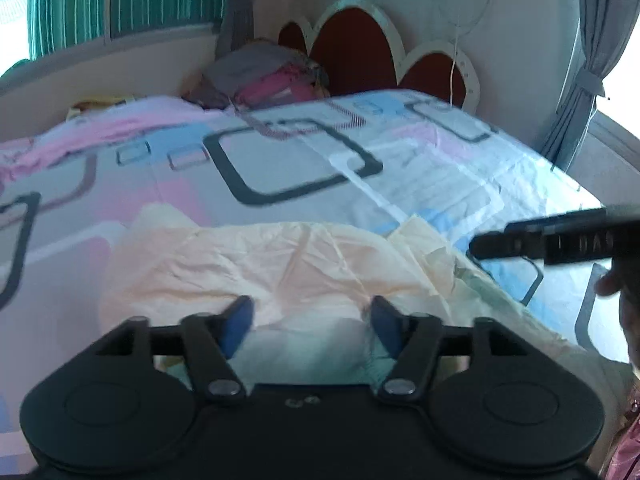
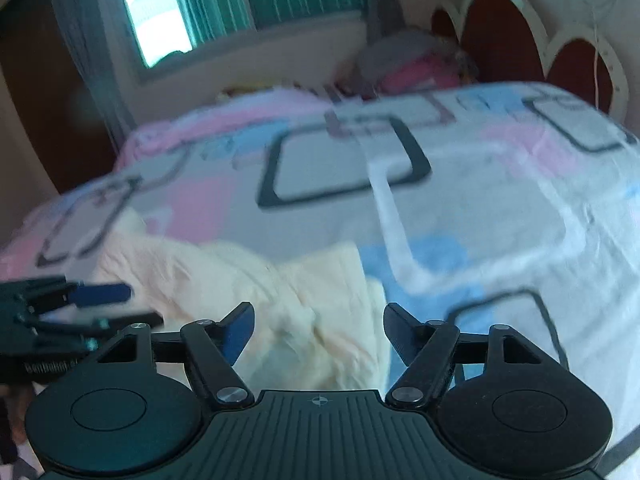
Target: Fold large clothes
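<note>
A pale cream garment (image 1: 280, 264) lies crumpled on the near part of the bed, with a greenish edge close to the camera. My left gripper (image 1: 312, 316) hovers just over it, open, its blue pads (image 1: 240, 320) spread wide with only loose cloth below them. From the right wrist view the same garment (image 2: 240, 280) fills the lower middle. My right gripper (image 2: 318, 326) is open above the garment's right edge, gripping nothing. The right gripper's body (image 1: 552, 238) juts in from the right of the left view. The left gripper (image 2: 100, 304) shows at the left edge of the right view.
The bed carries a sheet (image 1: 280, 168) printed with pink, blue and dark squares. A heap of folded pink and grey clothes (image 1: 264, 76) sits by the scalloped red headboard (image 1: 352, 40). Curtained windows stand behind. A person's hand (image 1: 612, 284) is at the right.
</note>
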